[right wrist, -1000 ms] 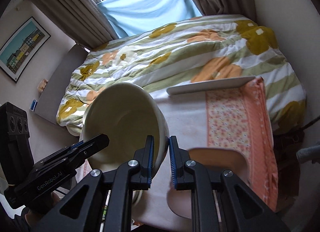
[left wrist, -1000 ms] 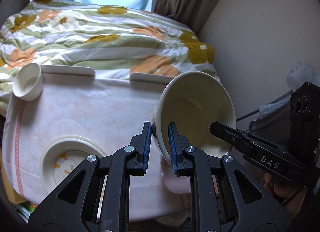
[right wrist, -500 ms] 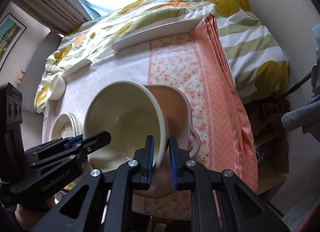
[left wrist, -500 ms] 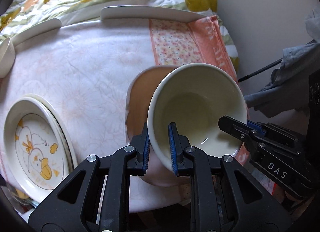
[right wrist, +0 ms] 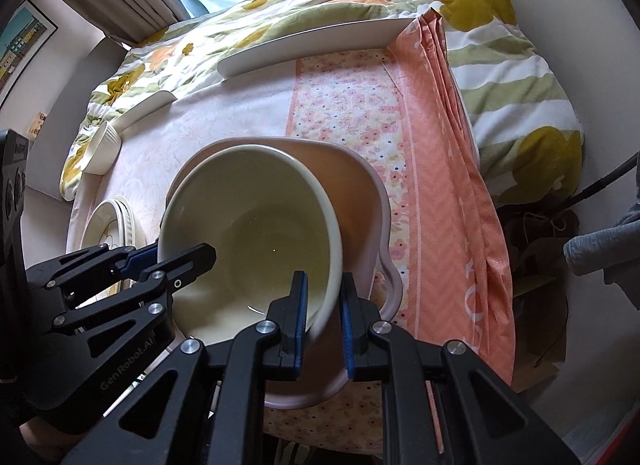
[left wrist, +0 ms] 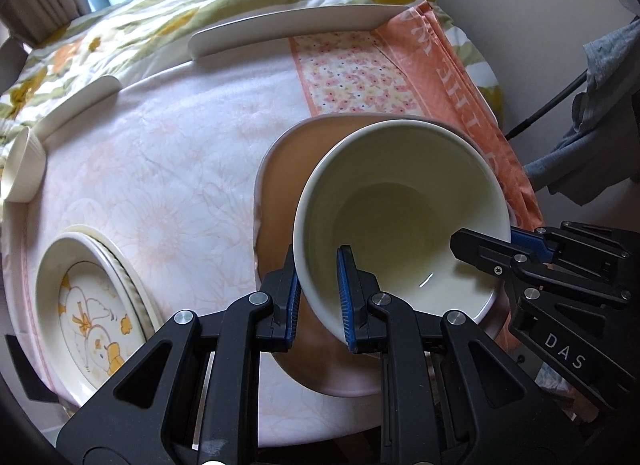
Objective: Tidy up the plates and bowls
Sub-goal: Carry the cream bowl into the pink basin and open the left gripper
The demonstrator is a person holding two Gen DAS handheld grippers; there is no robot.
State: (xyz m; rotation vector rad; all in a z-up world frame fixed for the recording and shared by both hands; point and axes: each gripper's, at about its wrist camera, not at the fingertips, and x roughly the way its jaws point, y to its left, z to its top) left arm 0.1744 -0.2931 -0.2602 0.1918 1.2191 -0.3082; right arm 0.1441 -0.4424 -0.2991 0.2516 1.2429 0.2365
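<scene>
Cream bowl [left wrist: 400, 217] is clamped at opposite rims by left claw [left wrist: 318, 289] and right claw [right wrist: 322, 313]; pink dish [right wrist: 360, 185] is seen beneath; duck plate [left wrist: 92, 317] lies left of left claw.

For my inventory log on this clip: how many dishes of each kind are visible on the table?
Bowls: 3 - cream bowl, pink bowl, small white bowl
Plates: at least 2, stacked - duck plate on top
Total: at least 5
</scene>
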